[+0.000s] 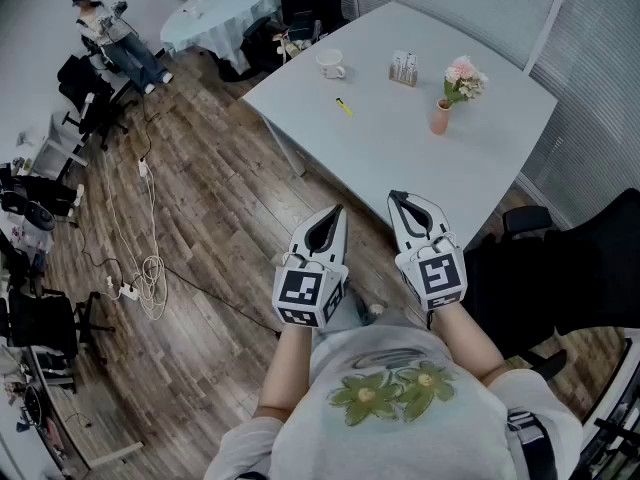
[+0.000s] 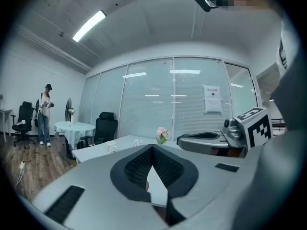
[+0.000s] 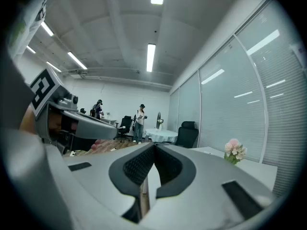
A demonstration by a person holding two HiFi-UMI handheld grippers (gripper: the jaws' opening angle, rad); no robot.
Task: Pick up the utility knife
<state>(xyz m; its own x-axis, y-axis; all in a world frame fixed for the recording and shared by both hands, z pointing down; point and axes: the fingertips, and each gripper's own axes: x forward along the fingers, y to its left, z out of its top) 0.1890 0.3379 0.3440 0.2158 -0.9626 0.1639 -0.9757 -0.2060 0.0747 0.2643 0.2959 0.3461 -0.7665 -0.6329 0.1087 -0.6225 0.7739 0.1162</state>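
1. The left gripper [image 2: 152,148] has its fingers [image 2: 134,166] brought together at the tips. Nothing sits between them.
2. The right gripper [image 3: 153,147] has its fingers [image 3: 132,164] fully together as well, with nothing between them.
3. Both grippers are held close to level, side by side in front of the person's chest. The left gripper's tips stop just short of the tabletop [image 1: 400,158] edge, over the wooden floor [image 1: 200,198]. The right gripper's tips reach over that edge.
4. The utility knife [image 1: 344,107] is a small yellow item lying flat on the white tabletop. It is well apart from both grippers and neither touches it.
5. A white cup [image 1: 331,64] stands near the knife, further in. A small holder [image 1: 404,68] is beside the cup. A pink vase of flowers [image 1: 445,116] stands upright to the right.
6. A black chair [image 1: 590,268] stands at the person's right. White cables [image 1: 130,258] lie loose on the floor at the left.
7. A round table with a cloth [image 1: 215,13] is at the far end, and a person [image 1: 105,23] is beyond it.
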